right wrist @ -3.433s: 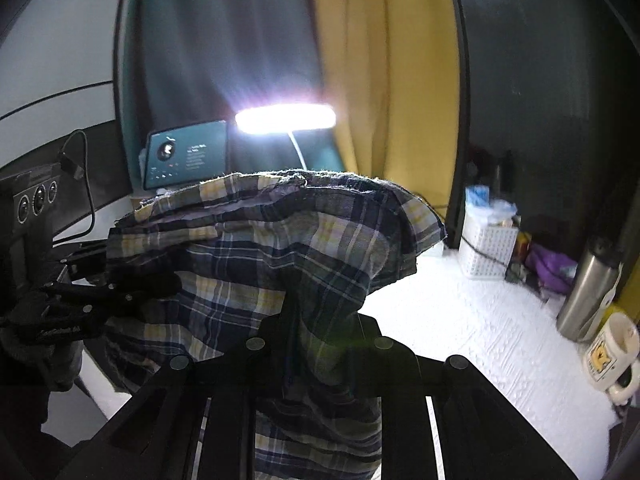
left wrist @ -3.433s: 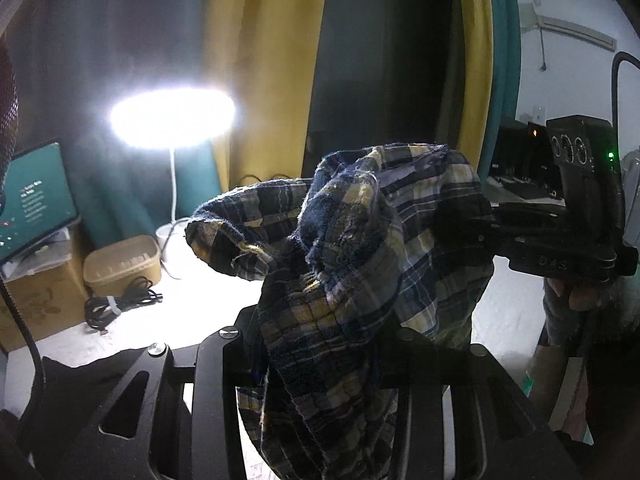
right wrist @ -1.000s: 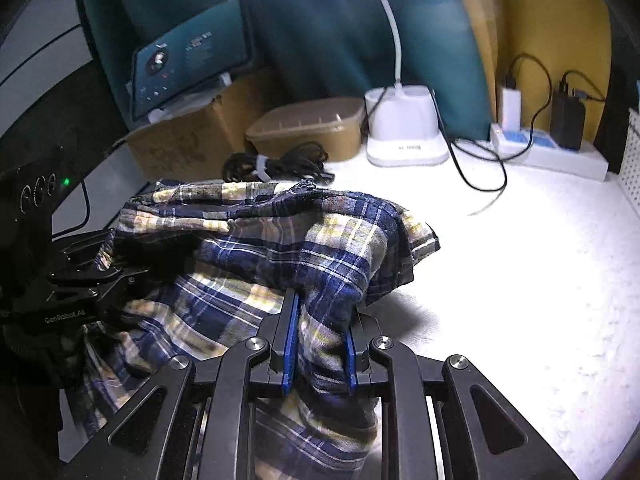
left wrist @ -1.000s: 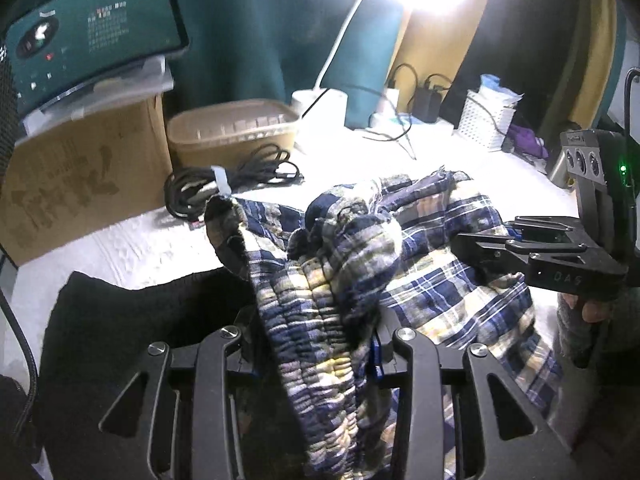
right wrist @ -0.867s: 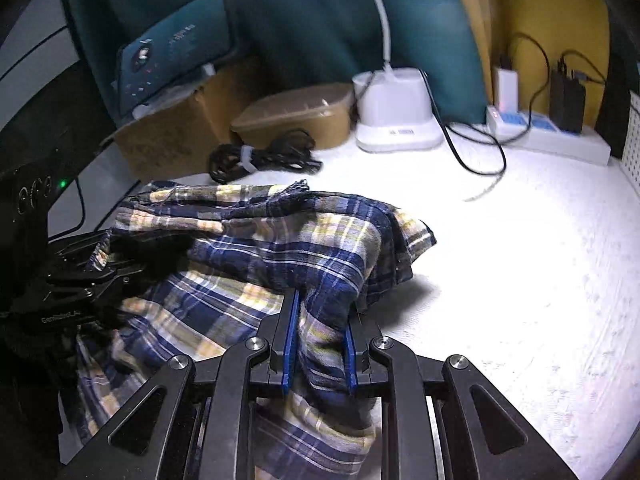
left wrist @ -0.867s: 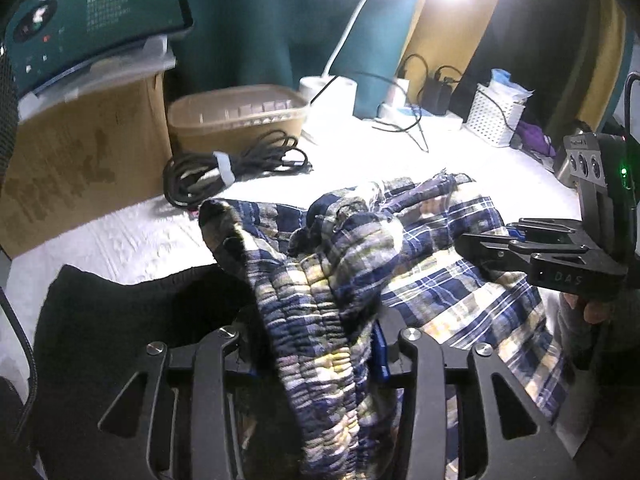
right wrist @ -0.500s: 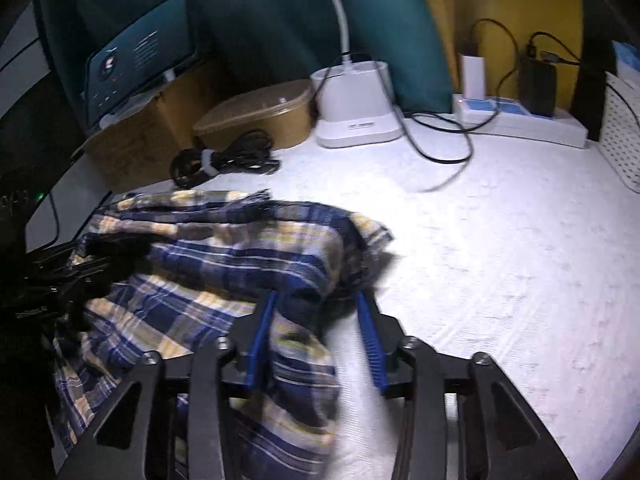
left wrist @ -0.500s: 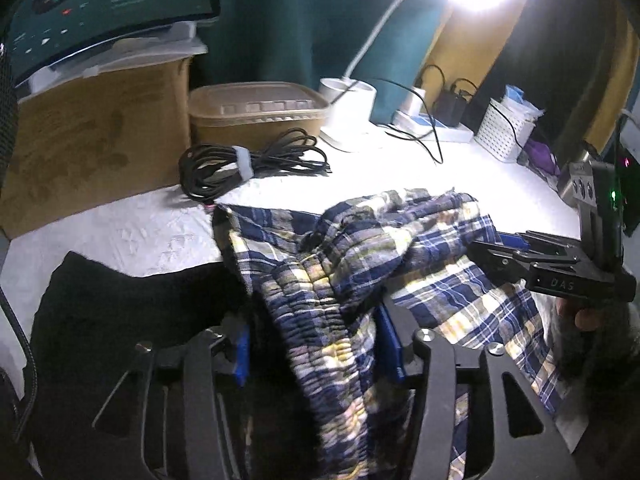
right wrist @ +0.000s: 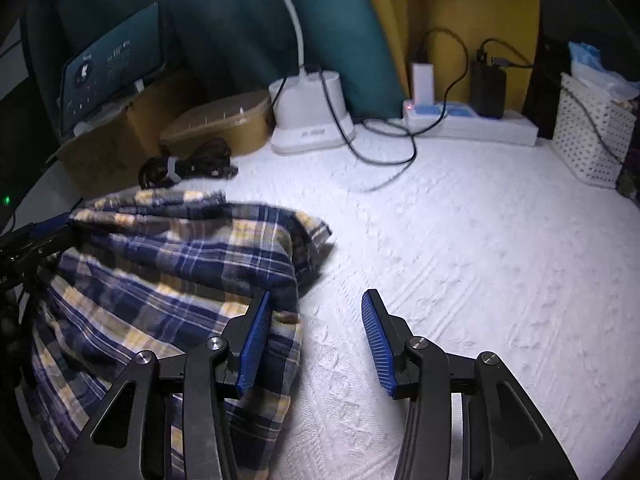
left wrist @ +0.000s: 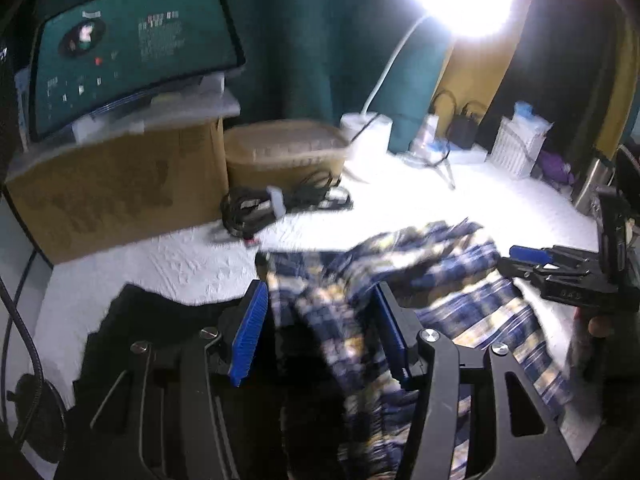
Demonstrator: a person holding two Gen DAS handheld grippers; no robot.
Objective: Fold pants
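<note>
One cardboard box point(left wrist: 116, 188), far left, with one lit screen point(left wrist: 132, 52) on top. One tan lidded container point(left wrist: 284, 152) beside it; one bundled black cable point(left wrist: 276, 204) in front. One white lamp base point(right wrist: 310, 114), one power strip point(right wrist: 472, 124) with two chargers plugged in, one white perforated basket point(right wrist: 592, 136) far right.

One pair of plaid pants point(right wrist: 168, 276), navy, yellow and white check, lies crumpled on the white textured bench point(right wrist: 480, 264) at its near left part, part of the cloth hanging over the front edge. A dark garment point(left wrist: 156, 320) lies left of it.

Left tongs point(left wrist: 320, 336): jaws have just been opening, now apart; the waistband runs loosely between the blue pads, not pinched. View is motion-blurred.

Right tongs point(right wrist: 316, 336): jaws have just been opening, now apart; cloth lies against the outer side of the left pad, bare bench between them.
</note>
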